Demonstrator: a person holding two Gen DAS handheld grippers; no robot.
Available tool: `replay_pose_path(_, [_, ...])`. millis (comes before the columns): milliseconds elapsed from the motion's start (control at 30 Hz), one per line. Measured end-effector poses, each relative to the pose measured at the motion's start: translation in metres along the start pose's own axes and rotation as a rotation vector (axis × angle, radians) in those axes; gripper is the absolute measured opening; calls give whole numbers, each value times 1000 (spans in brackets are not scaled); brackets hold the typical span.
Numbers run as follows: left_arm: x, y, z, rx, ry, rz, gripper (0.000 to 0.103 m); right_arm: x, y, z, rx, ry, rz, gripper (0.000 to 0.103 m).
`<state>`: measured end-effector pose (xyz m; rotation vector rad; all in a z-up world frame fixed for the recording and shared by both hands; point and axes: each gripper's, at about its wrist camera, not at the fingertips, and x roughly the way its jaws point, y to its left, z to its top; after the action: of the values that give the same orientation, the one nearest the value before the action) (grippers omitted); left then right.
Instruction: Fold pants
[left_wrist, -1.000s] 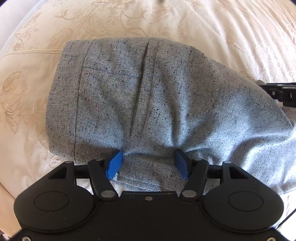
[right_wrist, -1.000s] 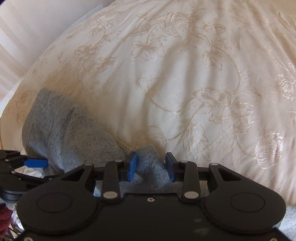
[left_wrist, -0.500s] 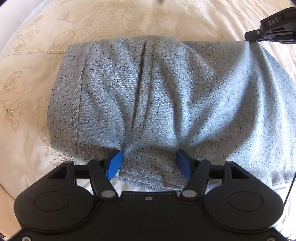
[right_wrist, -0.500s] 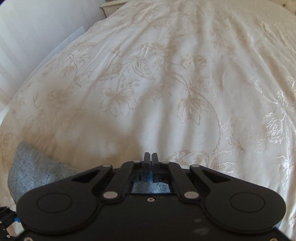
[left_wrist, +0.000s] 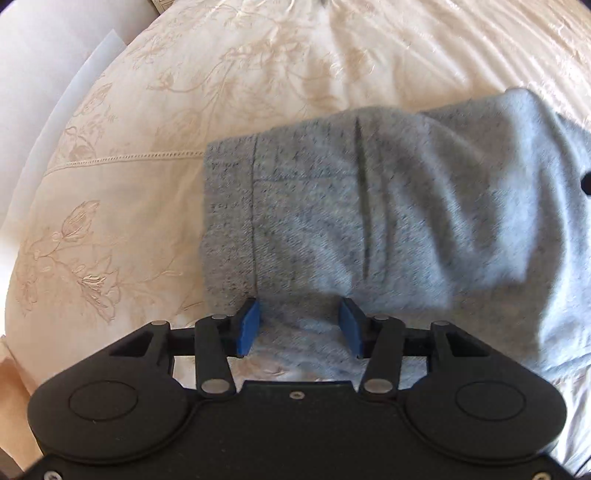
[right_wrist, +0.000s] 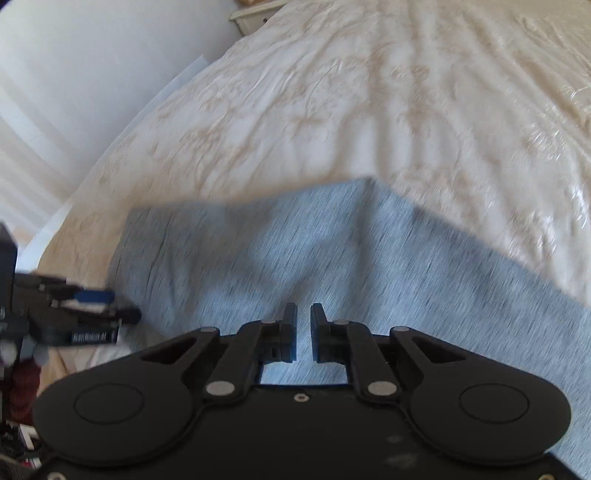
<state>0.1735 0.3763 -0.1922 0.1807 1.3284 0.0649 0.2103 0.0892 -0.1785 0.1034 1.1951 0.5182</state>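
Grey speckled pants (left_wrist: 369, 221) lie folded on the cream bedspread (left_wrist: 147, 129). My left gripper (left_wrist: 301, 325) points down at their near edge. Its blue pads (left_wrist: 251, 325) stand wide apart and are closing, with the cloth's edge lying between them. In the blurred right wrist view the pants (right_wrist: 277, 258) spread flat below my right gripper (right_wrist: 303, 325). Its jaws are opening, a narrow gap shows between them, and no cloth is in it. The left gripper (right_wrist: 92, 297) shows at the pants' left end.
The embroidered bedspread (right_wrist: 406, 110) stretches far beyond the pants. The bed's left edge (right_wrist: 122, 133) runs along a white wall. A small white cabinet (right_wrist: 251, 13) stands at the far corner. Dark red clutter (right_wrist: 22, 384) lies low at the left.
The right gripper shut on the pants' end, swung it over the rest, then parted its jaws and let go. The pants have shifted right in the left wrist view, and the left pads have narrowed.
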Motion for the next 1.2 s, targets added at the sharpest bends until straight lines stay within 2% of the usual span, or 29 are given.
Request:
replay_pose_path(33, [4,6,-5,-10,16,14,66,6,11,-16,-28,39,9,11])
replay_pose_path(67, [7,14,-8,-40,28,5,68,13,22,-31,-55,77,19,11])
replay_pose_path(167, [13,44,-13,-204,78,-88,70,32,45,-66,-114,178,30,11])
replay_pose_path(200, [13,51,-12,-250,94,-109,67,32,50,-74,-131,164,12,11])
replay_pose_path(233, [7,54,-11,-282,96,-127,60,30,52,-75,-129,159,11,11])
replay_pose_path(267, [-1,54,-8,-288,84,-136,56,27,50,-72,-106,159,22,11])
replay_pose_path(300, [-12,50,-4,-279,65,-133,50,23,47,-70,-81,152,33,11])
replay_pose_path(367, [-35,35,7,-238,-8,-136,50,16,39,-65,-55,130,30,11])
replay_pose_path(433, [-48,16,18,-209,-56,-191,52,8,29,-60,-39,106,13,11])
replay_pose_path(500, [-50,-11,30,-174,-63,-257,52,-1,14,-48,-1,74,2,11])
replay_pose_path(633, [-36,-53,34,-95,-29,-302,52,-26,-14,-33,82,-26,-40,11])
replay_pose_path(800, [-5,-75,-1,-9,137,-248,55,-46,-58,-2,91,-108,-135,18])
replay_pose_path(900, [-4,-71,-14,1,111,-266,57,-43,-85,24,54,-138,-195,25])
replay_pose_path(1033, [-1,-67,-6,-42,156,-265,57,-27,-107,54,-22,-130,-197,30])
replay_pose_path(1200, [3,-75,1,-56,158,-247,57,4,-118,73,-137,-20,-133,31])
